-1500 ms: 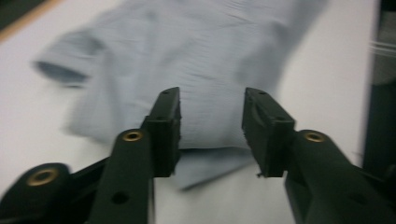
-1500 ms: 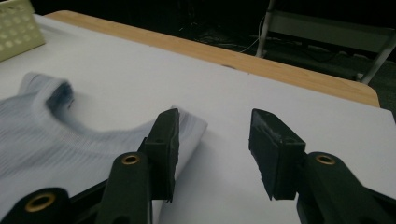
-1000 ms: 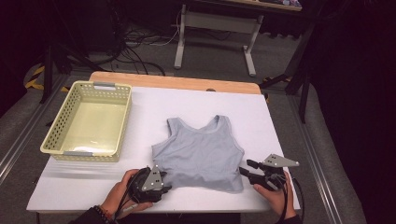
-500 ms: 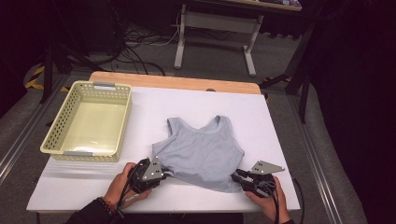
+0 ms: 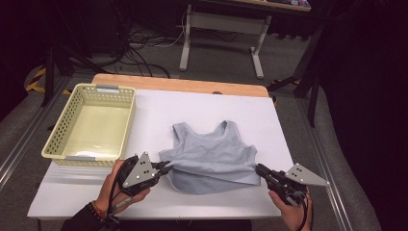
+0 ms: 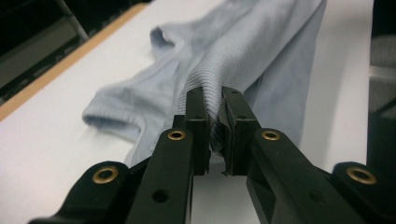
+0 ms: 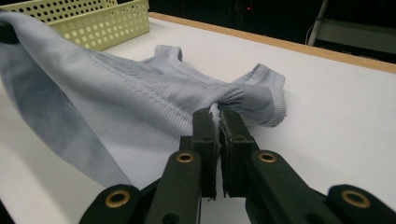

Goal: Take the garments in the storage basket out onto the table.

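Observation:
A light grey ribbed tank top (image 5: 211, 154) lies on the white table (image 5: 202, 103), straps pointing away from me. Its near hem is raised off the surface. My left gripper (image 5: 164, 168) is shut on the hem's left corner. In the left gripper view the jaws (image 6: 214, 100) pinch bunched fabric of the tank top (image 6: 261, 51). My right gripper (image 5: 260, 169) is shut on the hem's right corner. In the right gripper view its jaws (image 7: 218, 116) clamp the tank top (image 7: 130, 93). Both pairs of jaws have just been closing on the cloth.
An empty yellow-green perforated basket (image 5: 57, 137) stands at the table's left, and the basket (image 7: 93, 23) lies beyond the cloth in the right gripper view. A wooden strip (image 5: 183, 84) borders the far edge. Dark floor, cables and a desk frame lie behind.
Both grippers went from open beside the hem corners to shut on them. They then rose, lifting the tank top's near edge off the table.

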{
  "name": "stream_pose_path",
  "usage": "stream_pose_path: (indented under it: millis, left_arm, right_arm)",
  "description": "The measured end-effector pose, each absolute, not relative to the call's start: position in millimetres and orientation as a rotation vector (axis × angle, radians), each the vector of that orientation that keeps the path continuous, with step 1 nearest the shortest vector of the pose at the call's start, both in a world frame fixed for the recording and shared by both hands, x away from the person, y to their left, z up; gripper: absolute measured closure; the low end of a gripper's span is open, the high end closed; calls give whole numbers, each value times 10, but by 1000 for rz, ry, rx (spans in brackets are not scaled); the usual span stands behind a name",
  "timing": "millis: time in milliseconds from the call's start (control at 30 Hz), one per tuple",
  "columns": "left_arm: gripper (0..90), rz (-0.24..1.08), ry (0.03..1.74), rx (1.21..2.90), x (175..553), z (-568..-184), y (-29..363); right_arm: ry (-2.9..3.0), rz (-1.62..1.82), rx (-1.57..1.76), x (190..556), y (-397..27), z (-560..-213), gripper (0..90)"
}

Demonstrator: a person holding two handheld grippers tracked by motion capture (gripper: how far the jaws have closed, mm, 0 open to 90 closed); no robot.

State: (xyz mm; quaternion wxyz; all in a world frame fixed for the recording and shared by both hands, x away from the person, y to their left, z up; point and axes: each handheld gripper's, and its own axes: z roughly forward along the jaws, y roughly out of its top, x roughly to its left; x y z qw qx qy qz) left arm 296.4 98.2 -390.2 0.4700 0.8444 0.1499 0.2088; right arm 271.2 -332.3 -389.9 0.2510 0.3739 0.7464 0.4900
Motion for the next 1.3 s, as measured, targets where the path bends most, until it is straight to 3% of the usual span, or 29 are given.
stream_pose_path:
  millis: [267,567,867,933,1100,1300]
  left_arm:
    - [825,431,417,2218,2827,-4217,1107]
    - [821,319,476,2270,2735,-4509,1178]
    - [650,296,495,2161,2721,-4415,1331]
    - [574,311,497,2103,2724,-4336,1380]
    - [531,307,474,2006,2727,-4224,1408]
    - [463,417,541,2064,3016,-4221,1107]
  right_arm:
    - [2145,1248,1021,2667,-3166,-4126,862]
    - [2203,1203,1041,2612,-3127,-4259,836]
    - [2134,1196,1035,2620,-3168,-4237,644]
    - [2080,1228,1030,2624,-3211,-4171,586]
    - [2047,1264,1030,2692,-3222,-4112,555]
    - [2123,1244,1053,2939,-3155,-4214,481]
